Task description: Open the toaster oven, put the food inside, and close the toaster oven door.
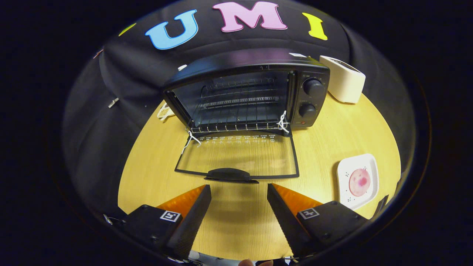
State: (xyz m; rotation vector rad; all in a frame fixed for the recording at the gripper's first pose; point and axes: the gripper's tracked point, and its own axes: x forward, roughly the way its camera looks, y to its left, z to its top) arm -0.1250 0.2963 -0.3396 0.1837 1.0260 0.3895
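Wooden tabletop [332, 129] carried the toaster oven [251, 92], its glass door [238, 157] already dropped flat, handle just ahead of the gripper [239, 194]. Fingers were spread, holding nothing; the pink food [359, 182] waited on its white plate [357, 164] beside the fingers, probably the next pick.

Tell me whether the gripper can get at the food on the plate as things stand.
Probably yes. The gripper is open and empty, and the pink food lies uncovered on the white plate, off to the side of the fingers, with bare table between.
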